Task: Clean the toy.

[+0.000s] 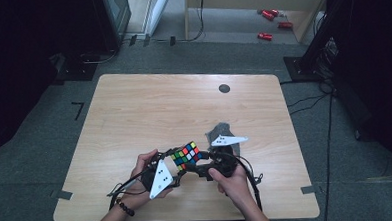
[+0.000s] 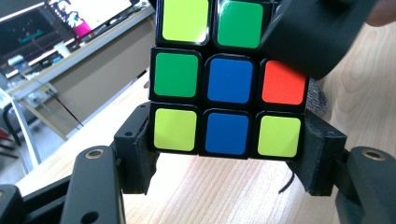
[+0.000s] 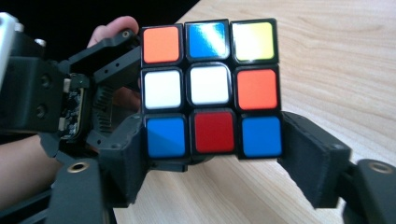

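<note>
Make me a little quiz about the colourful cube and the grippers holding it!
1. True or false: the puzzle cube lies flat on the table.
2. In the left gripper view, what colour is the middle sticker of the puzzle cube's facing side? A red, B blue, C white.
3. Fill in: in its own view, the left gripper is shut on the ____ row of the puzzle cube.

Key: 1 false, it is held up off the table. 2 B. 3 bottom.
</note>
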Demonstrator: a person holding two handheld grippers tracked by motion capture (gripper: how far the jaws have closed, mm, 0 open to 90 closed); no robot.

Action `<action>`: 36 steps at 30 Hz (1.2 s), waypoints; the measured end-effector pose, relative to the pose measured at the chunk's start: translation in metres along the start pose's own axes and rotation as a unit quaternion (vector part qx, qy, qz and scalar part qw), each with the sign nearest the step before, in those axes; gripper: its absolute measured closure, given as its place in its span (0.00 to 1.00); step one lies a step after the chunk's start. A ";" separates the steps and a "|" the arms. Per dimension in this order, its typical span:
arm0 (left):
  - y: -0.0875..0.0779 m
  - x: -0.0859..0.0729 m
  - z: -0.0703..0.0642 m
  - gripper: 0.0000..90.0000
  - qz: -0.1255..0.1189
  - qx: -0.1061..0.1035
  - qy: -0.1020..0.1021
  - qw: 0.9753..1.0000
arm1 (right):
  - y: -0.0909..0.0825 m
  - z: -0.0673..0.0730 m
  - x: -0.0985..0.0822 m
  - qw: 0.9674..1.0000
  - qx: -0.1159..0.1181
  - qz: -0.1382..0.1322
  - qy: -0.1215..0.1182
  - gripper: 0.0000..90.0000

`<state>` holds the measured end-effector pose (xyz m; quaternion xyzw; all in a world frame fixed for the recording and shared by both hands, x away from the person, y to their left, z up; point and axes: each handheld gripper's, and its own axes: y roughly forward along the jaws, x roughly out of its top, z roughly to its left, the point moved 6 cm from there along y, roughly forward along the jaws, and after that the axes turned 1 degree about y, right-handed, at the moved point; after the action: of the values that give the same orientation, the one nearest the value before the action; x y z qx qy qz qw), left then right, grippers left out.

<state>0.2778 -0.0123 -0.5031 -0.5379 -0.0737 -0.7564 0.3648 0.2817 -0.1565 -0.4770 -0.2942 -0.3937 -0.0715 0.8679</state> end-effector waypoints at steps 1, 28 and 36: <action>0.000 0.000 0.002 0.38 0.000 -0.002 -0.011 1.000 | -0.002 0.000 0.001 1.000 0.007 -0.005 0.002 0.31; -0.004 -0.016 0.040 0.38 0.030 -0.032 -0.197 0.979 | -0.025 -0.098 -0.016 0.950 -0.283 -0.015 -0.128 0.21; -0.005 -0.016 0.041 0.38 0.025 -0.040 -0.213 0.976 | -0.014 -0.112 -0.028 0.940 -0.315 0.017 -0.132 0.40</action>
<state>0.3085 0.0197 -0.4981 -0.7024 -0.1064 -0.6175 0.3375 0.3296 -0.2344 -0.5495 -0.5663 -0.4570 -0.1379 0.6719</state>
